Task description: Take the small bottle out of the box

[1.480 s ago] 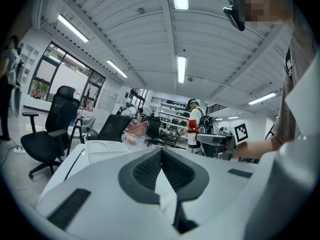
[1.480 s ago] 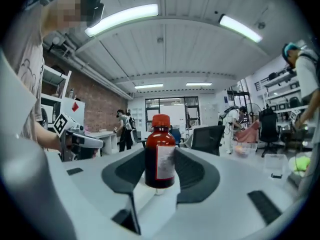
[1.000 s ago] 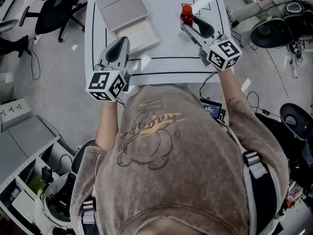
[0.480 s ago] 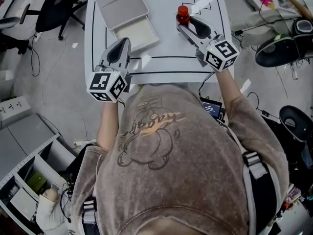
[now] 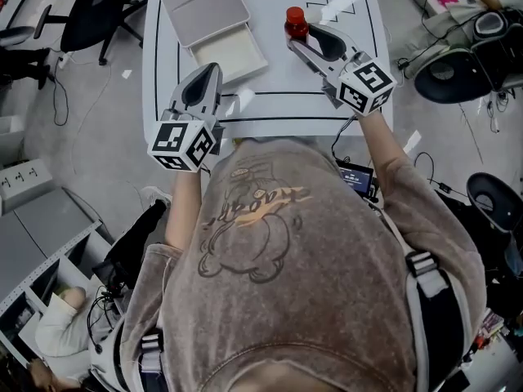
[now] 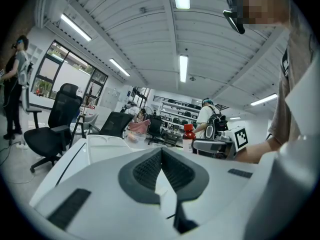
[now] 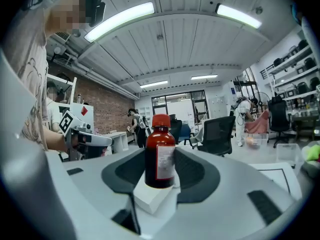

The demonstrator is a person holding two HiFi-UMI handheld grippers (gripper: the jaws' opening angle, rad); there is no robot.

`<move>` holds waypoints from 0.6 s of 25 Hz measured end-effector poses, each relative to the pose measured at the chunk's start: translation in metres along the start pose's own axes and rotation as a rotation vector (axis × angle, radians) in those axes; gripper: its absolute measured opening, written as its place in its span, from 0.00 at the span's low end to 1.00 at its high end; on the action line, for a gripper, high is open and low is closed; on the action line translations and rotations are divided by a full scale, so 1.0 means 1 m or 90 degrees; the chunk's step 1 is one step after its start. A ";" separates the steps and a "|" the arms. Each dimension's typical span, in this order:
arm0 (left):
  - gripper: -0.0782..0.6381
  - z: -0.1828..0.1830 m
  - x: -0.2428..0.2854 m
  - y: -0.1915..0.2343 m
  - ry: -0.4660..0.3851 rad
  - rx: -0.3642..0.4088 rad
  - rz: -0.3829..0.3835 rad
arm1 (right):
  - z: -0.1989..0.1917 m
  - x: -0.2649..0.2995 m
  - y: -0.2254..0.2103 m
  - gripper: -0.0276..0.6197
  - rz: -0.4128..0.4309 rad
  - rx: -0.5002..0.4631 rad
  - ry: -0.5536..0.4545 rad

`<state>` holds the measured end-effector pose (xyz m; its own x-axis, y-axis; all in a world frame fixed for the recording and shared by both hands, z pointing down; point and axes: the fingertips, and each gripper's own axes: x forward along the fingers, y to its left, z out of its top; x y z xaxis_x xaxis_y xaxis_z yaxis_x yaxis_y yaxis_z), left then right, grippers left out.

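The small brown bottle (image 5: 295, 21) with a red cap stands upright between the jaws of my right gripper (image 5: 297, 36), over the white table (image 5: 278, 80), to the right of the box. In the right gripper view both pads press the bottle (image 7: 160, 151) at its lower half. The grey box (image 5: 229, 54) lies open at the table's left, its lid (image 5: 203, 6) folded back behind it. My left gripper (image 5: 206, 73) hovers at the table's front edge near the box, its tips meeting with nothing between them (image 6: 161, 150).
Black lines are marked on the table top. A black office chair (image 5: 90, 19) stands on the floor to the left. Bags, cables and a round black stool (image 5: 458, 55) crowd the floor to the right. From the left gripper view the bottle (image 6: 188, 134) shows ahead.
My right gripper has carried the bottle a little leftward across the table, toward the box side. The left gripper has stayed put.
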<state>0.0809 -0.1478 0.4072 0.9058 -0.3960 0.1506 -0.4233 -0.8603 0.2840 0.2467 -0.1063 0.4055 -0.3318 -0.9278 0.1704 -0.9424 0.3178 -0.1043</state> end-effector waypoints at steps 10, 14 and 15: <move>0.12 0.000 0.003 -0.002 0.003 -0.005 -0.007 | 0.001 0.012 0.010 0.33 0.028 0.007 0.007; 0.12 0.001 0.003 -0.002 0.001 -0.006 -0.006 | -0.003 0.016 0.019 0.33 0.042 0.007 0.015; 0.12 0.001 0.003 -0.001 0.000 -0.006 -0.006 | -0.004 0.017 0.021 0.33 0.044 0.009 0.016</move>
<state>0.0841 -0.1483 0.4064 0.9097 -0.3878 0.1487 -0.4151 -0.8608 0.2944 0.2212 -0.1143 0.4096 -0.3975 -0.8984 0.1868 -0.9165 0.3784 -0.1299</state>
